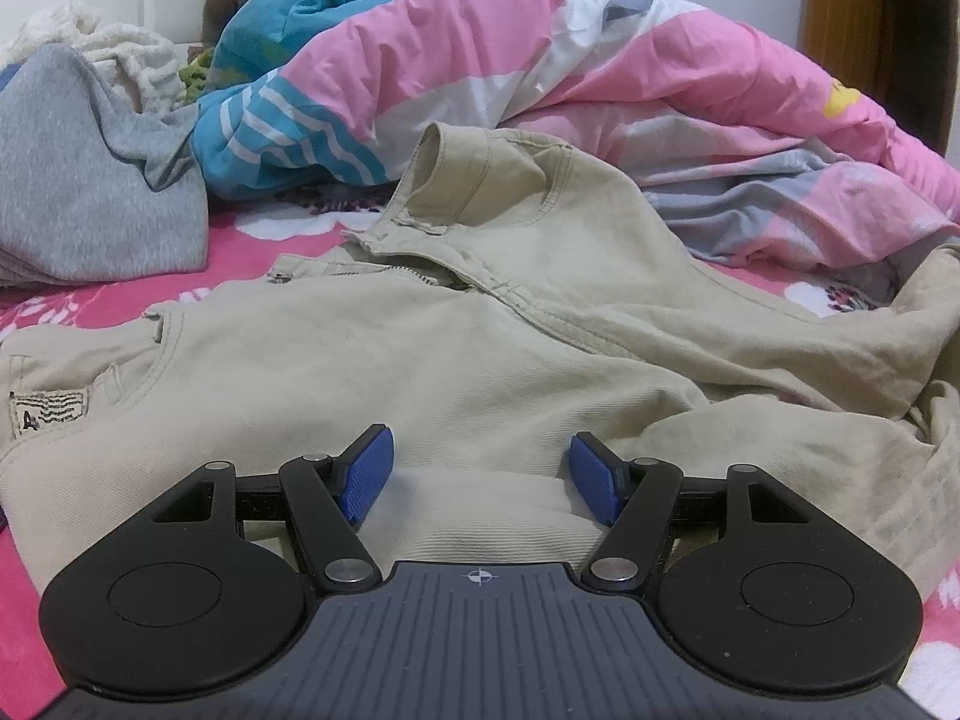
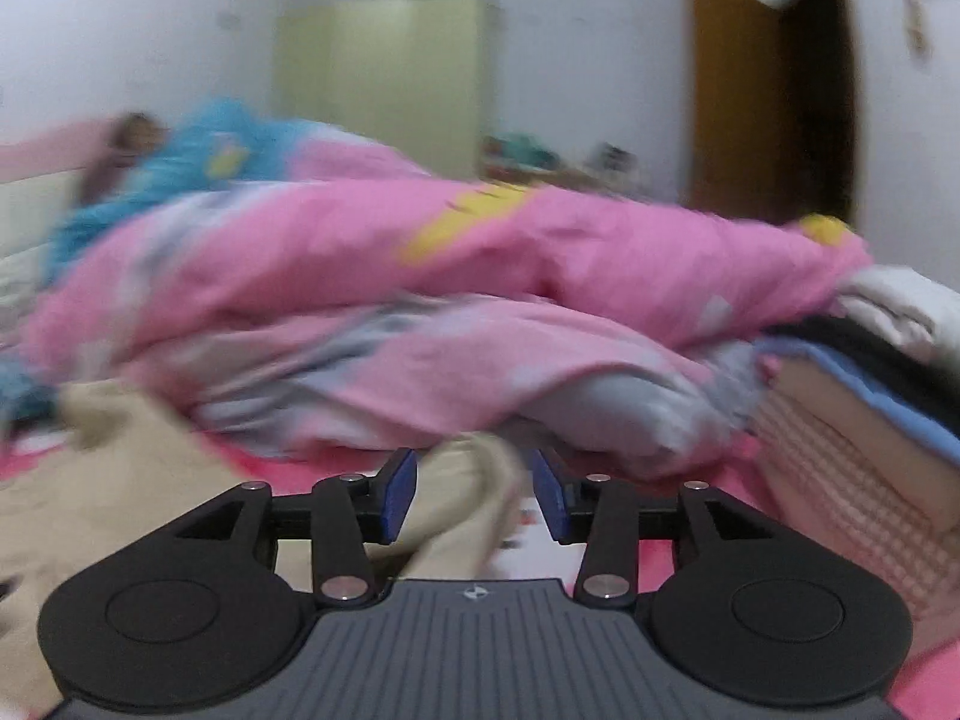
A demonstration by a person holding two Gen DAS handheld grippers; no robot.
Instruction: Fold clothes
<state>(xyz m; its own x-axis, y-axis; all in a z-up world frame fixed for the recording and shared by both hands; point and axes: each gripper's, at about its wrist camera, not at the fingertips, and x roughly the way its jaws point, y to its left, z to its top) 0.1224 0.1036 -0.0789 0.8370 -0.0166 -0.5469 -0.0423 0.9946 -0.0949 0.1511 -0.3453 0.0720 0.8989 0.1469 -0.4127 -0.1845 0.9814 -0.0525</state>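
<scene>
Left to right across the bed: a grey garment is lying heaped at the far left, clear of the work. Beside it the khaki trousers are sprawling across the pink floral bedsheet, waistband up toward the bunched pink quilt, fly partly open, one leg trailing off to the right in wrinkles.

The left gripper is sitting low over the near edge of the trousers with its blue pads standing wide apart; cloth is lying between them but nothing is being pinched.

The right gripper is hovering further right, in a blurred view. Its jaws are standing partly apart, with a fold of khaki cloth lying loosely between them, apparently unpinched. A stack of folded clothes is sitting at the far right.

Judgement: the right side is releasing a laid-over leg. To do this step well, the fold should be settling flat before the gripper is drawing back, pulling straight out so the pads are not dragging the cloth. The left side should be taking only the top layer at the near edge, keeping seams aligned.
</scene>
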